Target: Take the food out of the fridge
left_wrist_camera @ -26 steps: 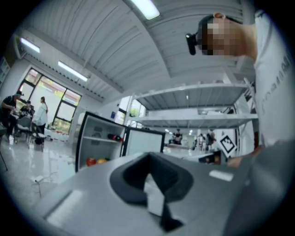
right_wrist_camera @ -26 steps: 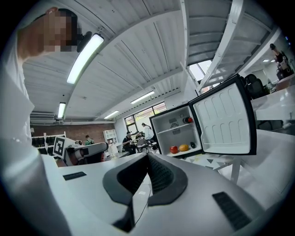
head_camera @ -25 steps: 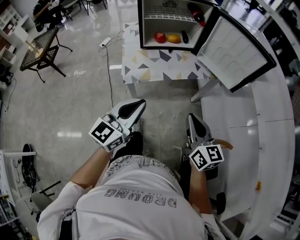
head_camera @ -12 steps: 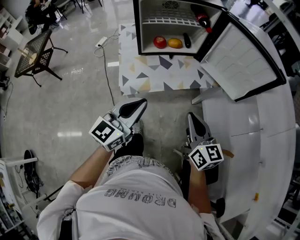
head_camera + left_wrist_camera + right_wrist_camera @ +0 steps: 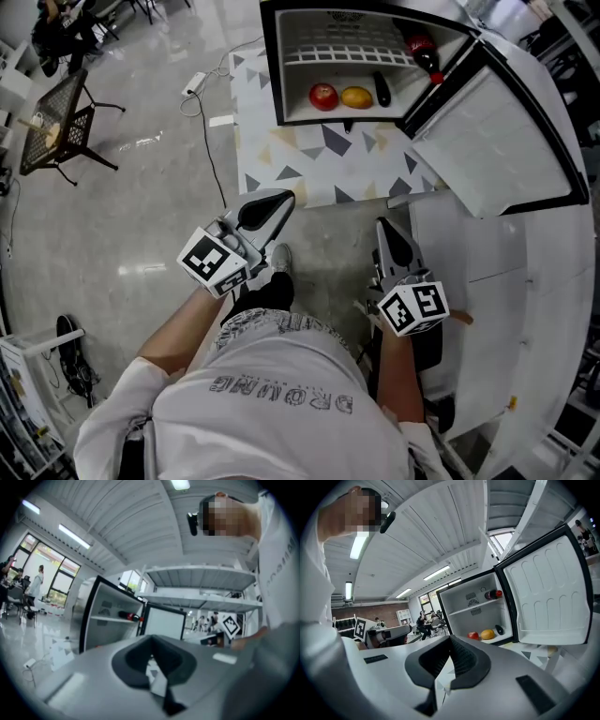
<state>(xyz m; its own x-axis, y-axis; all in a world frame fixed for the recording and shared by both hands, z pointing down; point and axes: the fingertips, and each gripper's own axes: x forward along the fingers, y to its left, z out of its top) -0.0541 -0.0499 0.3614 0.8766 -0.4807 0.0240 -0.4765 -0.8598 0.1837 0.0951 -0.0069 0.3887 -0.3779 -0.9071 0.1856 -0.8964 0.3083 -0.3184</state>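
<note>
The small black fridge [image 5: 366, 19] stands open on a low table. On its floor lie a red apple [image 5: 323, 95], an orange fruit [image 5: 356, 97] and a dark item [image 5: 382, 89]. A red-capped bottle [image 5: 427, 45] lies on the wire shelf. The right gripper view shows the apple [image 5: 473, 635], the orange fruit [image 5: 487, 633] and the bottle [image 5: 492, 594]. My left gripper [image 5: 281, 199] and right gripper [image 5: 382, 230] are both shut and hold nothing. They point at the fridge from well short of it, over the floor.
The fridge door [image 5: 497, 141] swings open to the right. The table's triangle-patterned cloth [image 5: 319, 159] hangs toward me. A curved white counter [image 5: 534, 291] runs along the right. A black mesh table [image 5: 56, 122] and a power strip with cable [image 5: 192, 84] lie left.
The fridge and table have come nearer and lower in the head view as I walk toward them. Both grippers keep their pose and stay shut.
</note>
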